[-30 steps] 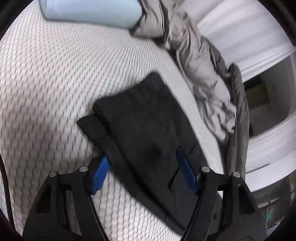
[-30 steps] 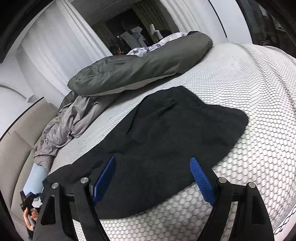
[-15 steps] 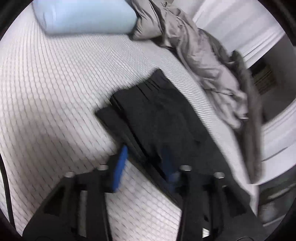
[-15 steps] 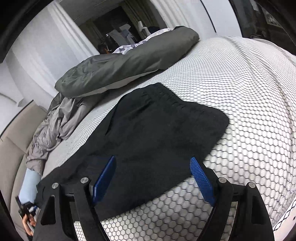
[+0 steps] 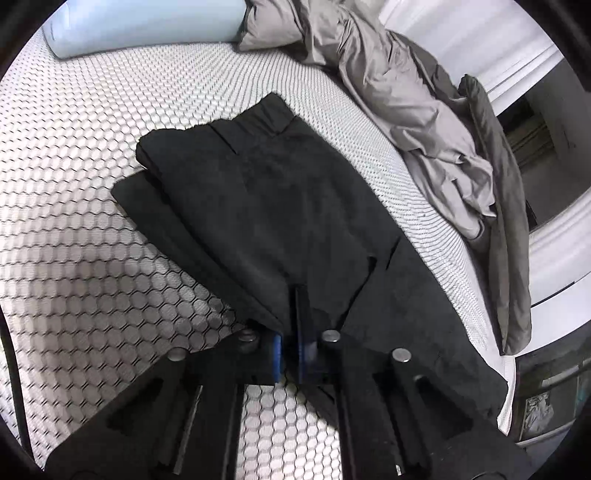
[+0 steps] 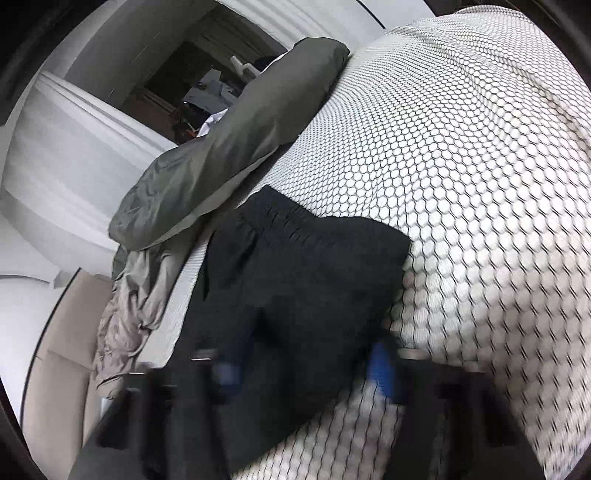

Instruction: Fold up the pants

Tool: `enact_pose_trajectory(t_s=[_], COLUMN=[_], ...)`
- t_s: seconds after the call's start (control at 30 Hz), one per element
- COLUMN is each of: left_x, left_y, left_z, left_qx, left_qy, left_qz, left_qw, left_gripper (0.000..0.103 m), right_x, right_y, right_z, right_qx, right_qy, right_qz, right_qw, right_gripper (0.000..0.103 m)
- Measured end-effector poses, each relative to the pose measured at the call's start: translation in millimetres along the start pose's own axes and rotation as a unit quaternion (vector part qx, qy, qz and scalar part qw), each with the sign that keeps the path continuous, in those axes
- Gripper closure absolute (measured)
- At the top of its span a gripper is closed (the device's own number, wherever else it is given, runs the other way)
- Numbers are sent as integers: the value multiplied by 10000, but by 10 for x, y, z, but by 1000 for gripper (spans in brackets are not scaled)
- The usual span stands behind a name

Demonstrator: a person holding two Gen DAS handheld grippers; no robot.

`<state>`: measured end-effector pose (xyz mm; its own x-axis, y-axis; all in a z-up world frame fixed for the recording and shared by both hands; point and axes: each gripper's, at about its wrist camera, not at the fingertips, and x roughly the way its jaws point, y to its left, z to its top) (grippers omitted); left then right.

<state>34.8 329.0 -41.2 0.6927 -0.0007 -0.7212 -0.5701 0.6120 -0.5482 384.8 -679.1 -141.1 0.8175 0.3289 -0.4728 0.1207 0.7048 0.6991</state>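
Black pants lie on a bed with a white hexagon-patterned cover, their leg part folded back over itself. My left gripper is shut on the near edge of the folded leg fabric. In the right wrist view the pants show their elastic waistband at the far end. My right gripper is open, blurred by motion, its blue pads astride the near part of the pants and low over them.
A grey duvet is bunched along the far side of the bed, with a dark green-grey pillow beside it. A light blue pillow lies at the head. White curtains hang beyond the bed edge.
My left gripper closed from wide open onto the pants' folded edge. My right gripper dropped closer to the pants and tilted, its jaws still open.
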Motion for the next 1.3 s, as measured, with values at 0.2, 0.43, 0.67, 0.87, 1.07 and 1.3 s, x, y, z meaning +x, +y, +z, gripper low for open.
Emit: enact_pose_trajectory(t_s=[0.2, 0.43, 0.67, 0.87, 1.07, 1.3], left_x=[-578, -1064, -1374, -1626, -1766, -1458], left_y=[127, 429, 286, -77, -522, -996], left_z=[-226, -694, -746, -889, -1074, -1331], left_qx=[373, 761, 922, 1367, 1901, 2300], left_qy=[-164, -16, -501, -870, -1124, -647], left_qz=[-121, 291, 718, 625, 161, -46], left_qw=[9991, 9967, 9919, 9848, 9752, 9710], left_gripper=[101, 94, 62, 26, 1, 1], right_x=[-205, -662, -1012, -1158, -861, -759], right_y=[-11, -173, -269, -20, -152, -99], right_z=[-9, -198, -89, -51, -10, 12], right_qx=[51, -213, -120, -663, -103, 408], right_qy=[-125, 293, -355, -699, -214, 10], right_qz=[358, -69, -711, -867, -658, 1487], right_qw=[9993, 9993, 9968, 9916, 9976, 9880], right_gripper=[90, 86, 52, 17, 17, 53])
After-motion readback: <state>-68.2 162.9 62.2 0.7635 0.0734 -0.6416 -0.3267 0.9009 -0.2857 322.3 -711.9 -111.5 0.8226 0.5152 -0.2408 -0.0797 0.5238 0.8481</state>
